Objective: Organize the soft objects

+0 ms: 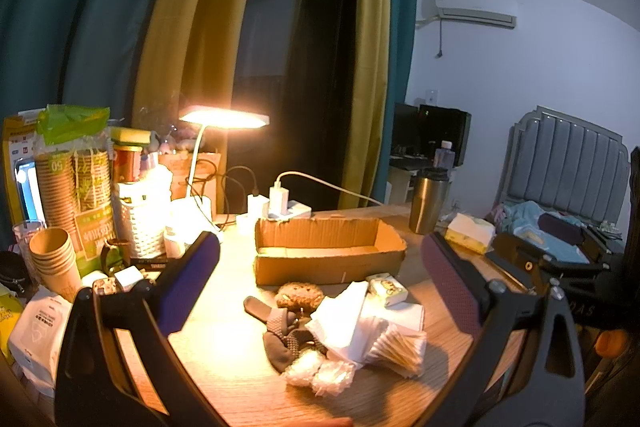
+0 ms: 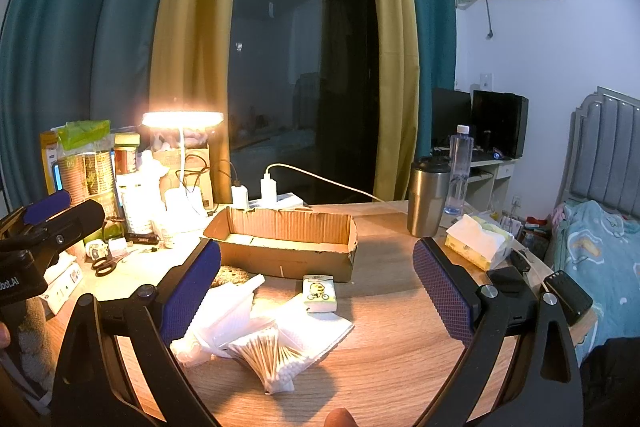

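Observation:
An open cardboard box [image 1: 328, 255] [image 2: 288, 243] stands mid-table. In front of it lies a pile: a brown knitted pouch [image 1: 299, 295], a dark glove [image 1: 288, 339], white tissues [image 1: 352, 319] [image 2: 236, 311], a bag of cotton swabs [image 1: 400, 347] [image 2: 268, 355], clear plastic bags [image 1: 320, 375] and a small tissue pack [image 1: 388, 290] [image 2: 319, 293]. My left gripper [image 1: 320, 267] is open and empty above the pile. My right gripper [image 2: 316, 275] is open and empty, above the pile's right side. The left gripper's body [image 2: 44, 227] shows at the left of the right wrist view.
A lit desk lamp [image 1: 224, 119], paper cups [image 1: 54, 259], a white basket [image 1: 138, 223], chargers [image 1: 280, 203] and scissors [image 2: 105, 265] crowd the table's left and back. A steel tumbler [image 2: 428, 199], water bottle [image 2: 459, 171] and tissue box [image 2: 480, 239] stand right. A bed [image 2: 600, 247] lies beyond.

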The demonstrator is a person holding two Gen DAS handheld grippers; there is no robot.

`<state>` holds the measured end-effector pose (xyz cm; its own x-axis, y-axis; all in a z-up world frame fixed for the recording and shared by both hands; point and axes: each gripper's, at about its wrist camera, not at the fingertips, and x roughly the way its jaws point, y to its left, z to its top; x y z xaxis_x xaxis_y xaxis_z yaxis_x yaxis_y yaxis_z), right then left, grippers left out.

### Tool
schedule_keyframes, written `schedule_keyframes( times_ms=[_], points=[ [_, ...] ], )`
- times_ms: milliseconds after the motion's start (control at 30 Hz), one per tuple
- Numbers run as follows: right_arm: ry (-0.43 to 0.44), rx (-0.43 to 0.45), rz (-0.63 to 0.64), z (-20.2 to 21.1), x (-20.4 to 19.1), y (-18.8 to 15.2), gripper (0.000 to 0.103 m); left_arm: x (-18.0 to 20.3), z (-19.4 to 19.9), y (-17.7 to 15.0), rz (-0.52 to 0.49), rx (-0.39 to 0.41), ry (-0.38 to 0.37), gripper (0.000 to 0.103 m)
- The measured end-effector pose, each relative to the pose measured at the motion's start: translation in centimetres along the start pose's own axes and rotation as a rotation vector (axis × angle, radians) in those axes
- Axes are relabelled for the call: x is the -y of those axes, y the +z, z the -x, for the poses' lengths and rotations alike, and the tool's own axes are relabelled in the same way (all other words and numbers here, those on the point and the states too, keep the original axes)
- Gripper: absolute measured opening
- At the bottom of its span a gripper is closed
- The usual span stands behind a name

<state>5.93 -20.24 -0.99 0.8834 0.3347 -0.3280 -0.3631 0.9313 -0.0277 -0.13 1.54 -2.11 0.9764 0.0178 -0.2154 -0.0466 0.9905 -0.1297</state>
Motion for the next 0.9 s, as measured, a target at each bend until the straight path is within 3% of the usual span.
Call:
schedule_keyframes(
  times_ms=[900],
  points=[
    [-0.010,-0.023,-0.014,-0.9,0.9,-0.7,0.099,0.0,-1.7,-0.5,-0.010,-0.033,0.008,0.101]
  ],
)
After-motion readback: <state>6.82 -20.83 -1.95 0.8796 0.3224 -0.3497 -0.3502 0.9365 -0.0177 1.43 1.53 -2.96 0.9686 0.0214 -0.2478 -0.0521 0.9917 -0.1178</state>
